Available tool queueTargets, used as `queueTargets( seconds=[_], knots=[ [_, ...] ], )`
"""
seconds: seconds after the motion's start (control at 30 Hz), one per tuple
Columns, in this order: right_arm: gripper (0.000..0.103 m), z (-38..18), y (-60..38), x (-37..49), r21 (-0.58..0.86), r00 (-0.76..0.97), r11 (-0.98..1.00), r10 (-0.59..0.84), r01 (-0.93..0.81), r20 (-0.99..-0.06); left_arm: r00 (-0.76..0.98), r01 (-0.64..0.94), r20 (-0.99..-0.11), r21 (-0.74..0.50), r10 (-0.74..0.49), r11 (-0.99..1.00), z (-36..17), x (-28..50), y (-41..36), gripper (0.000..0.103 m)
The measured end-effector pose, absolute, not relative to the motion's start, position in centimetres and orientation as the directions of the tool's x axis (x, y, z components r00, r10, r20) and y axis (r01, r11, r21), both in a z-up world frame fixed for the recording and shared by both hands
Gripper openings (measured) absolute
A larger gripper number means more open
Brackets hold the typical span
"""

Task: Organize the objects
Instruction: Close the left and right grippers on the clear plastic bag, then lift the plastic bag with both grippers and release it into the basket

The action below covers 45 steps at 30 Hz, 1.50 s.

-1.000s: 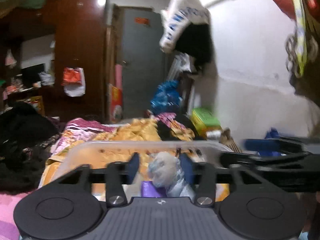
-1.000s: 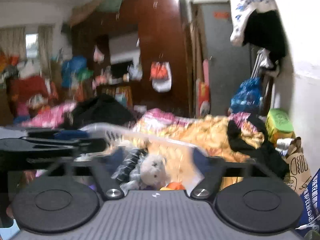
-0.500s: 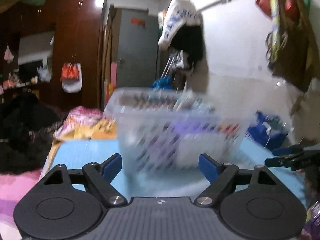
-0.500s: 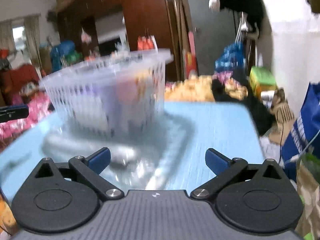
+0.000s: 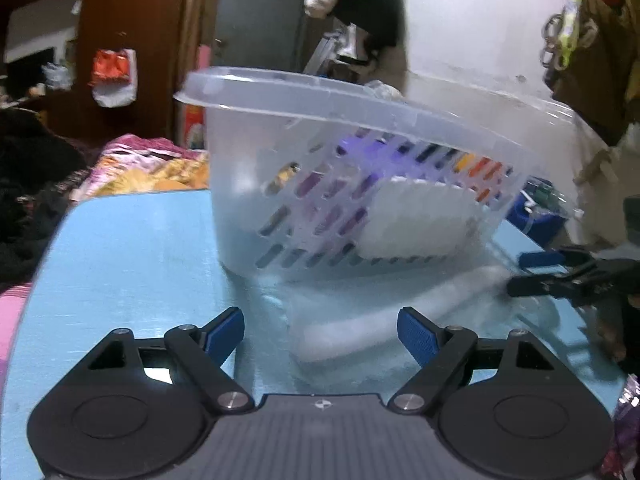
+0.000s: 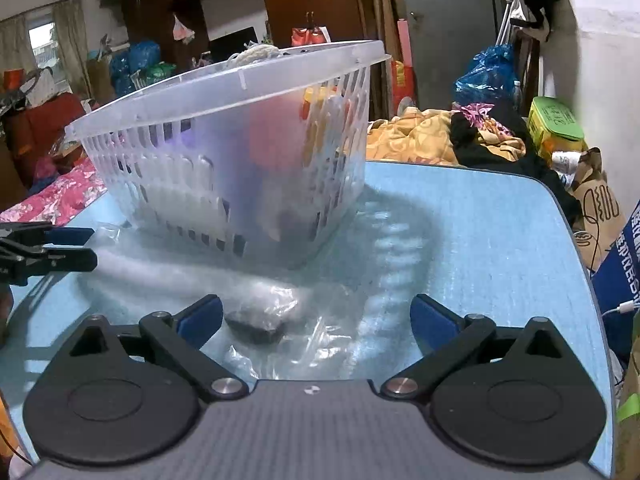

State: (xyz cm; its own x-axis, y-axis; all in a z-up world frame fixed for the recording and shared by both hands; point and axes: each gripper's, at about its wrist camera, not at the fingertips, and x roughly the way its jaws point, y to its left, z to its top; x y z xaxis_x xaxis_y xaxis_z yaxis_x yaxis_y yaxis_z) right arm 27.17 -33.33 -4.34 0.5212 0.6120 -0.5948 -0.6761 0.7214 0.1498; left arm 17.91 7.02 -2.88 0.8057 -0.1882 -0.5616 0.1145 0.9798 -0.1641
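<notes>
A light-blue worktop (image 6: 500, 240) with rounded corners stands in a crowded bedroom: a bed heaped with orange and pink bedding (image 6: 416, 136) lies behind it, a dark wooden wardrobe (image 6: 320, 0) and a grey door (image 5: 256, 20) beyond, and a white wall on the right.

A translucent slotted basket (image 5: 360, 184) sits on the worktop, well back from both tools. Its long axis runs roughly across both views, and its rim tilts in each of them. Through the slots show purple, orange and white things, too blurred to name; something white and knitted pokes above the rim (image 6: 256, 53).

In front of the basket lies crumpled clear plastic (image 6: 304, 336) with a small dark object (image 6: 256, 328) on it, just ahead of the right tool (image 6: 316, 318). A blurred white strip (image 5: 400, 312) lies before the left tool (image 5: 320, 330).

Both tools stand wide open and grip nothing. Bags crowd the floor right of the worktop (image 6: 600, 208).
</notes>
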Motion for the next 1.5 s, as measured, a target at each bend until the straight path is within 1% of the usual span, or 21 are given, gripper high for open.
queueTargets(
  seconds=[0.07,0.13,0.27,0.37,0.4,0.43,0.47,0.5,0.53,0.57,0.63,0.67,0.7,0.73,0.77,0.8,0.83,0.9,1.07,1.23,1.5],
  knots=[
    [0.101,-4.3,-33.1,26.8,0.14,0.509,0.706,0.619,-0.694,-0.598,0.792,0.123,-0.576,-0.171,-0.201,0.978,-3.1,18.1,7.1,0.086],
    [0.098,-4.4,-32.5,26.5,0.105,0.515,0.703,0.606,-0.703,-0.606,0.789,0.132,-0.581,-0.155,-0.199,0.979,-3.1,18.2,6.9,0.086],
    [0.091,-4.4,-30.9,25.5,0.02,0.536,0.694,0.573,-0.719,-0.62,0.781,0.145,-0.602,-0.081,-0.164,0.986,-3.2,18.5,5.7,0.087],
    [0.079,-4.2,-30.5,25.1,0.018,0.534,0.685,0.584,-0.728,-0.611,0.78,0.136,-0.615,-0.018,-0.118,0.991,-3.2,18.7,4.5,0.085],
    [0.07,-4.1,-30.6,24.9,0.019,0.533,0.681,0.59,-0.732,-0.606,0.78,0.144,-0.614,-0.014,-0.122,0.99,-3.1,18.7,4.3,0.082],
    [0.059,-4.1,-30.7,24.7,0.02,0.535,0.679,0.595,-0.734,-0.6,0.78,0.152,-0.611,-0.018,-0.131,0.988,-3.1,18.6,4.3,0.079],
    [0.054,-4.0,-30.7,24.6,0.021,0.534,0.677,0.599,-0.736,-0.596,0.782,0.152,-0.61,-0.014,-0.129,0.988,-3.0,18.5,4.2,0.077],
    [0.046,-4.0,-30.7,24.5,0.022,0.533,0.674,0.603,-0.738,-0.594,0.783,0.16,-0.609,-0.005,-0.13,0.987,-3.0,18.4,3.9,0.067],
    [0.039,-3.9,-30.6,24.4,0.022,0.534,0.675,0.603,-0.737,-0.592,0.784,0.175,-0.605,-0.002,-0.14,0.985,-2.9,18.3,3.6,0.063],
    [0.037,-3.9,-30.6,24.4,0.027,0.531,0.673,0.607,-0.739,-0.591,0.784,0.176,-0.605,0.005,-0.137,0.984,-2.9,18.2,3.4,0.061],
    [0.027,-3.8,-30.6,24.4,0.039,0.526,0.671,0.614,-0.74,-0.588,0.787,0.181,-0.603,0.02,-0.133,0.983,-2.9,17.9,3.0,0.053],
    [0.025,-3.8,-30.7,24.4,0.048,0.519,0.667,0.622,-0.744,-0.586,0.79,0.183,-0.599,0.021,-0.134,0.983,-2.8,17.8,2.9,0.05],
    [0.021,-3.8,-30.7,24.4,0.061,0.512,0.663,0.631,-0.746,-0.583,0.794,0.18,-0.592,0.017,-0.135,0.984,-2.8,17.7,2.8,0.042],
    [0.019,-3.7,-30.8,24.2,0.063,0.51,0.659,0.636,-0.749,-0.579,0.8,0.181,-0.581,-0.002,-0.148,0.984,-2.6,17.4,3.0,0.029],
    [0.019,-3.7,-30.8,23.8,0.056,0.513,0.656,0.639,-0.753,-0.573,0.809,0.179,-0.567,-0.015,-0.156,0.984,-2.4,17.2,3.1,0.026],
    [0.018,-3.6,-30.8,23.5,0.05,0.52,0.655,0.641,-0.754,-0.565,0.815,0.178,-0.558,-0.015,-0.156,0.984,-2.4,16.9,3.0,0.02],
    [0.017,-3.4,-30.8,23.3,0.043,0.528,0.657,0.641,-0.752,-0.557,0.819,0.182,-0.552,-0.01,-0.158,0.983,-2.3,16.6,2.8,0.017],
    [0.017,-3.4,-30.9,22.9,0.038,0.533,0.656,0.644,-0.754,-0.549,0.828,0.19,-0.539,0.005,-0.157,0.982,-2.1,16.1,2.4,0.015],
    [0.017,-2.9,-31.6,21.9,0.052,0.539,0.651,0.668,-0.758,-0.513,0.855,0.184,-0.496,0.013,-0.154,0.983,-1.6,14.5,1.8,0.014],
    [0.017,-0.9,-32.5,19.3,0.046,0.557,0.639,0.702,-0.768,-0.444,0.887,0.191,-0.433,0.019,-0.164,0.981,-0.1,12.3,1.4,0.014],
    [0.017,4.8,-33.2,16.0,-0.004,0.579,0.607,0.757,-0.795,-0.302,0.946,0.189,-0.285,0.093,-0.155,0.978,5.6,7.8,0.4,0.014]
  ],
)
